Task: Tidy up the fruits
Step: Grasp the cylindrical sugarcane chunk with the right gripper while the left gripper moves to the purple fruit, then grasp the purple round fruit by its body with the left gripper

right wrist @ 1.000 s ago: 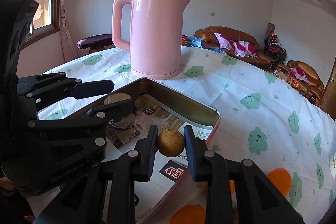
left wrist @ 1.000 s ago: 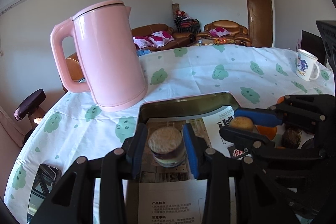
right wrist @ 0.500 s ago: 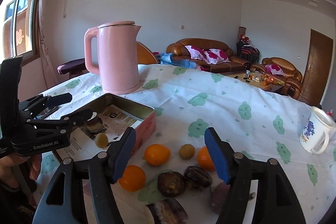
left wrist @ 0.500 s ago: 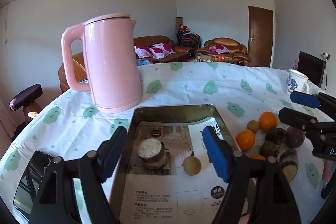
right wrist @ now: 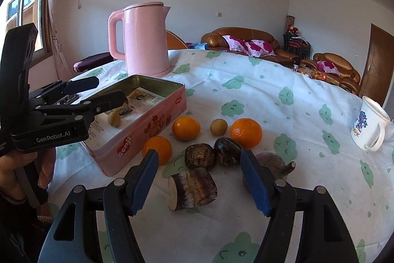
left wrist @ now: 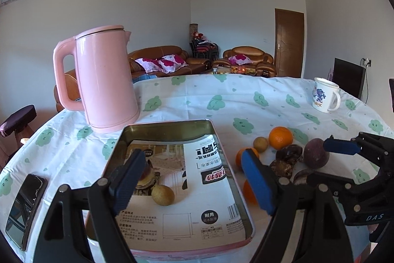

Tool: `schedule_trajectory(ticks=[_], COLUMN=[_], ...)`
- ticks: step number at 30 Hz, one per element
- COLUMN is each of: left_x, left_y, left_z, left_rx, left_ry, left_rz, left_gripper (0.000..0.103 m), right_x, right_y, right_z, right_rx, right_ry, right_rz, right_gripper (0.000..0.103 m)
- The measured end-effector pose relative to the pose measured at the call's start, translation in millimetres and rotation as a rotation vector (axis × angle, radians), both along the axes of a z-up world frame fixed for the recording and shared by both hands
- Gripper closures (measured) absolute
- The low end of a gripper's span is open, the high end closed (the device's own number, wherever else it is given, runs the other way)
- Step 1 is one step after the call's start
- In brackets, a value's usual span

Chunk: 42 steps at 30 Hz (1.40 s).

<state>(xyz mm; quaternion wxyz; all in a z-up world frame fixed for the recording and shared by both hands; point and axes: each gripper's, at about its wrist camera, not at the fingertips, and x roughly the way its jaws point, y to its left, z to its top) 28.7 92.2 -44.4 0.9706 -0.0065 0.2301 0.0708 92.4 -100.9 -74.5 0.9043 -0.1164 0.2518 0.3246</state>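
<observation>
The pink tin (left wrist: 172,130) on the desk (right wrist: 246,95) holds just a cut brown piece (left wrist: 147,179) and one small round fruit (left wrist: 162,195); above them the left tool (left wrist: 189,179) is opening, empty. To the right, three oranges (right wrist: 186,128), another small fruit (right wrist: 218,126) and dark pieces (right wrist: 192,188) lie outside, unsorted, beneath the wide, empty right tool (right wrist: 199,179).

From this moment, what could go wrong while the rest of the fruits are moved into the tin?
1. The right claw hangs open over tightly clustered pieces; closing on the cut brown chunk may nudge the round oranges, which could roll.
2. The small round fruit lies loose on glossy paper in the pink tin; a bump may send it rolling.
3. The left claw, jaws opening, is near the tin's rim.
</observation>
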Motion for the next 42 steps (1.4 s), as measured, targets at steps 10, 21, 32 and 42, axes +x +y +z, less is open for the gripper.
schedule_trajectory(ticks=[10,21,32,42], left_x=[2,8,38,78], left_y=[-11,-30,-100,-166], left_z=[-2,-1,-5,-20], left_rx=[0.013,0.021,0.043,0.127], left_ry=[0.011,0.021,0.065,0.21], left_rz=[-0.032,-0.084,-0.247,-0.396], left_gripper=[0.02,0.02,0.021,0.029], right_x=[10,-4,5,25], right_y=[15,-12,-89,-118], right_z=[-22,-5,19,10], right_rx=[-0.109,-0.07,0.023,0.047], right_ry=[0.133,0.001,-0.111,-0.088], right_rz=[0.074,-0.039,-0.298,-0.38], right_gripper=[0.052,0.057,0.057,0.057])
